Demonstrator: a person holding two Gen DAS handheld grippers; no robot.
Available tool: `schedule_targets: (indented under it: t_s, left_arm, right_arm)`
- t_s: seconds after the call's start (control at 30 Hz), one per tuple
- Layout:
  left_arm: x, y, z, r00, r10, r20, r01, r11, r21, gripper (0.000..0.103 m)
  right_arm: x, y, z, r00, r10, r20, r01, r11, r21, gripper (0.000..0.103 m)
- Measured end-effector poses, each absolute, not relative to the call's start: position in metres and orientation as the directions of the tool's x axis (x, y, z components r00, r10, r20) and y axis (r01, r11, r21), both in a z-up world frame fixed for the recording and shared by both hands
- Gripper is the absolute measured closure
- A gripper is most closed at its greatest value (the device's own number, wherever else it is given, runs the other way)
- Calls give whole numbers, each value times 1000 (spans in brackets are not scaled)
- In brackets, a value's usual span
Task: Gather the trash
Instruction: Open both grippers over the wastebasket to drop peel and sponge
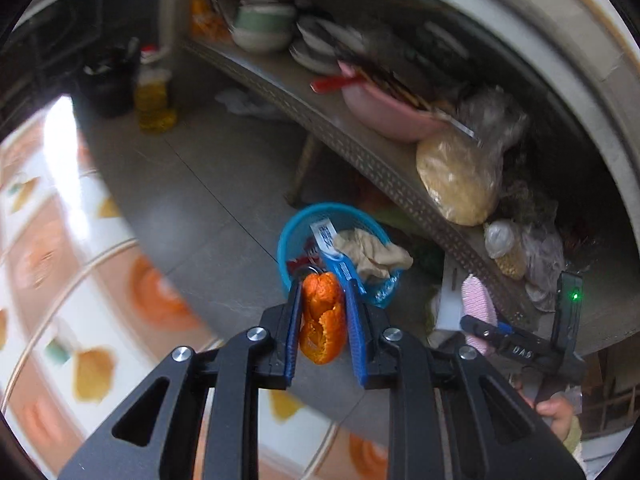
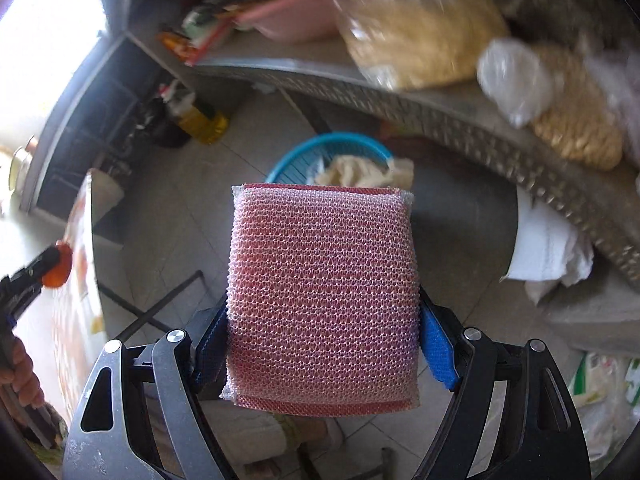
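Note:
My left gripper [image 1: 323, 294] is shut on a piece of orange peel [image 1: 322, 322], held above the floor just in front of a blue basket [image 1: 289, 236]. The basket holds wrappers and crumpled beige paper [image 1: 374, 254]. My right gripper [image 2: 324, 308] is shut on a pink mesh scrub sponge [image 2: 324, 292], its jaws wide around it, also above the blue basket [image 2: 286, 162]. In the left wrist view the sponge [image 1: 478, 300] shows at the right. In the right wrist view the orange peel [image 2: 58, 266] appears at the far left.
A metal shelf [image 1: 360, 152] runs beside the basket, carrying a pink basin [image 1: 384, 112], bowls and bags of food [image 1: 456, 180]. An oil bottle [image 1: 154, 100] stands on the floor. A table with a patterned cloth [image 1: 60, 260] is at the left. White paper [image 2: 548, 248] lies under the shelf.

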State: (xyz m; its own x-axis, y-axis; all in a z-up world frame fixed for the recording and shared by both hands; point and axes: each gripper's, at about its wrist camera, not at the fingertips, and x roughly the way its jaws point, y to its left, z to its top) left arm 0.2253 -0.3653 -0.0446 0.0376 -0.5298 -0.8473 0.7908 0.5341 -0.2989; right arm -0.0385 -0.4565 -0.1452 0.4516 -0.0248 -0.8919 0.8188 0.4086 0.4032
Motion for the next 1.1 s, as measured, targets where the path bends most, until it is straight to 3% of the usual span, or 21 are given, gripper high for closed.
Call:
schedule_targets:
  t_s: [0.23,0.4,0.53,0.73,1.1]
  left_arm:
    - [252,-471,-127,-130,-368,-921,770,548,-328,82]
    - [258,-518,-167,-181,-320,-930,757,558,-339,80]
    - [261,-541,-189,-209,-321,-924,738,568,-364,51]
    - [266,-537,-180,-207,-375,-903,712,576,-403,44]
    - [246,-469,-88,-104,-501,-859,775,501,-386,42]
  right_arm:
    - [-1,-484,-196,425,-7,-905,831,400,388,26]
    - [45,-508,-220,391,-42,-920,833,441,334,24]
    - [74,-524,-248,339,-119,-933,842,481,245,15]
    - [72,-518,-271,228,-185,-956,851,515,104,15]
    - [2,-472,-212,318,-262,-911,847,510,150,15]
